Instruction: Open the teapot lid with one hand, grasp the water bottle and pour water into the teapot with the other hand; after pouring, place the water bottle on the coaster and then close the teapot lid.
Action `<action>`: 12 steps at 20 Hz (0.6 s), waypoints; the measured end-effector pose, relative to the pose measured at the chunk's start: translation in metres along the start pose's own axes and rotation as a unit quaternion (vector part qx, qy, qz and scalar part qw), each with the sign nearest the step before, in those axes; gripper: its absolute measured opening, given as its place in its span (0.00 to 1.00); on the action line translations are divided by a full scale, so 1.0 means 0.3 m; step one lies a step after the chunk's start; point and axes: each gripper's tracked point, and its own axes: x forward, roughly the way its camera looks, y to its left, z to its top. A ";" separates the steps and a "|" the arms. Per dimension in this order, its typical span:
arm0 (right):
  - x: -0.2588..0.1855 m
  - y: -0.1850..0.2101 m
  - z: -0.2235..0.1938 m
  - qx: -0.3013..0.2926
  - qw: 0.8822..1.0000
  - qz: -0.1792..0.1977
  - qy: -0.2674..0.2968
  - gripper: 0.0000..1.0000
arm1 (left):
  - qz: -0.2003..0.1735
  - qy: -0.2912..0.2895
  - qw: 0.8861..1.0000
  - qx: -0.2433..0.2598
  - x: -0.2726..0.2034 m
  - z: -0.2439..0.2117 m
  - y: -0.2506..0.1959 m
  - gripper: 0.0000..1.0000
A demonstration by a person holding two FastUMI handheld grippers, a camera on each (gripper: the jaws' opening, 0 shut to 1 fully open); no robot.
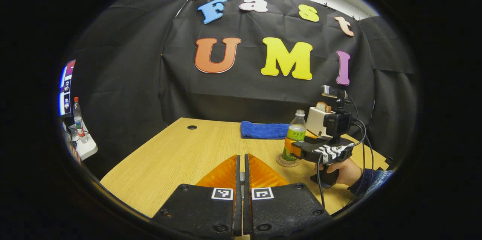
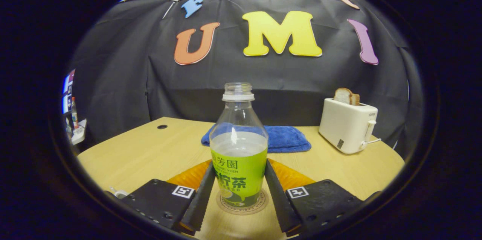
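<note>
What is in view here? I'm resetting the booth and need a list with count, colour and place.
Water bottle: one, clear with green label, uncapped, standing on the coaster.
Coaster: one, brown, on the table.
Towel: one, blue, at the table's back.
Toaster: one, white, bread in its slot, back right.
Table: one, light wood.
Small bottle: one, red-capped, on a side stand.
Right gripper: fingers either side of the water bottle.
Left gripper: shut, empty.
Hand: one, holding the right gripper.
</note>
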 end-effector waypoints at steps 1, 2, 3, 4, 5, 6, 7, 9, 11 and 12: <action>0.001 -0.008 0.003 -0.005 1.000 -0.003 -0.002 0.74 | 0.000 0.002 1.000 0.002 0.001 -0.004 -0.005 0.04; 0.005 -0.011 0.005 -0.005 1.000 0.001 -0.002 0.77 | 0.001 0.004 1.000 0.004 0.005 -0.007 -0.006 0.04; 0.001 -0.006 -0.006 -0.002 1.000 0.004 0.002 0.77 | 0.001 0.005 1.000 0.004 0.007 -0.012 -0.006 0.04; -0.007 -0.014 0.000 0.002 1.000 0.005 -0.003 0.84 | 0.000 0.005 1.000 0.004 0.008 -0.011 -0.008 0.04; -0.015 -0.021 0.005 0.007 1.000 0.006 -0.006 0.91 | -0.001 0.005 1.000 0.004 0.008 -0.013 -0.012 0.04; -0.027 -0.032 0.009 0.010 1.000 0.003 -0.010 0.99 | -0.002 0.004 1.000 0.005 0.010 -0.012 -0.014 0.04; -0.046 -0.040 0.024 0.013 1.000 0.003 -0.015 0.98 | -0.005 0.000 1.000 0.007 0.012 -0.009 -0.016 0.04; -0.090 -0.052 0.033 0.023 0.999 0.006 -0.022 0.98 | -0.012 -0.012 1.000 0.012 0.016 -0.007 -0.028 0.04; -0.146 -0.054 0.044 0.029 0.999 0.016 -0.037 0.98 | -0.026 -0.020 0.999 0.019 0.025 -0.018 -0.048 0.04; -0.174 -0.052 0.045 0.027 0.999 0.020 -0.043 0.97 | -0.028 -0.022 0.999 0.023 0.034 -0.023 -0.057 0.04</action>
